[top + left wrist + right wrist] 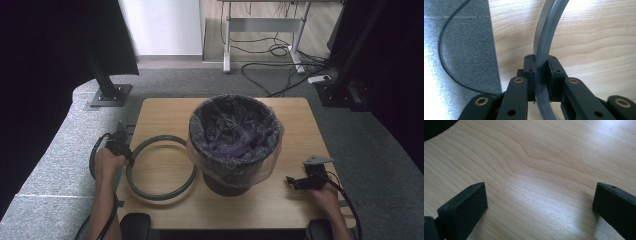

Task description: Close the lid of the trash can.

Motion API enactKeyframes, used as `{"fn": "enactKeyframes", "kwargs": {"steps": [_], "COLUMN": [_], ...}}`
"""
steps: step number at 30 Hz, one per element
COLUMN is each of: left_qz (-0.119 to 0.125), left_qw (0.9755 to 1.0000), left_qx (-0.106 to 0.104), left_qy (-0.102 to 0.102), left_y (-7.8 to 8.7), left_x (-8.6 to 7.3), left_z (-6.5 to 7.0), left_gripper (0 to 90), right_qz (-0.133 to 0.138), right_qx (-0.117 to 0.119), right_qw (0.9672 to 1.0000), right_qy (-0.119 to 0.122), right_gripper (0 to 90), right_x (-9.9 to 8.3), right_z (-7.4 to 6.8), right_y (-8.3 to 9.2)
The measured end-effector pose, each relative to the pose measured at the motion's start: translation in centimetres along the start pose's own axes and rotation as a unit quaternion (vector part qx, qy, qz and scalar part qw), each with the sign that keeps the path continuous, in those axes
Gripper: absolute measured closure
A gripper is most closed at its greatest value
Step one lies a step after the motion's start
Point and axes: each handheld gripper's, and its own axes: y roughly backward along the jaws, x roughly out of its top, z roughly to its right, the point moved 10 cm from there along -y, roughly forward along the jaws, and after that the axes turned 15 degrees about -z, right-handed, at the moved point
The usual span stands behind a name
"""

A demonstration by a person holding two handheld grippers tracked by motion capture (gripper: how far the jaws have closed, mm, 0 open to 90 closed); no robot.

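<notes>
Table: wood, holds lined bin.
Ring: grey, just left of bin.
Left gripper: clamped on ring (its left edge).
Right gripper: jaws apart, right of bin.

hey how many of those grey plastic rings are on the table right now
1. The grey plastic ring lies on the wooden table, left of the black bin lined with a clear bag; the left gripper clamps its left edge. None looks hidden.

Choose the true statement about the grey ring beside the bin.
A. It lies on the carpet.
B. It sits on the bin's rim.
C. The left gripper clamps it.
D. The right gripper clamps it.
C: the left gripper is shut on the grey ring.
</notes>
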Motion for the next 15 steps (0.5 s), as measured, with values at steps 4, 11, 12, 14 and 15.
{"fn": "enactKeyframes", "kwargs": {"steps": [4, 11, 12, 14, 15], "left_qz": [-0.004, -0.013, -0.014, -0.017, -0.018], "left_qw": [1.0, 0.9999, 0.9998, 0.9998, 0.9998], "left_qx": [-0.005, -0.006, -0.006, -0.004, -0.005], "left_qy": [-0.005, -0.01, -0.01, -0.012, -0.012], "left_y": [1.5, 3.4, 3.5, 4.1, 4.5], "left_x": [-0.4, -0.9, -1.0, -1.2, -1.3], "left_z": [0.0, 0.0, -0.1, -0.2, -0.3], "left_gripper": [79.7, 79.7, 79.7, 79.7, 79.7], "right_qz": [0.0, 0.0, 0.0, 0.0, 0.0], "right_qx": [0.0, 0.0, 0.0, 0.0, 0.0], "right_qw": [1.0, 1.0, 1.0, 1.0, 1.0], "right_qy": [0.0, 0.0, 0.0, 0.0, 0.0], "right_gripper": [0.0, 0.0, 0.0, 0.0, 0.0], "right_x": [0.0, 0.0, 0.0, 0.0, 0.0], "right_z": [0.0, 0.0, 0.0, 0.0, 0.0], "right_y": [0.0, 0.0, 0.0, 0.0, 0.0]}}
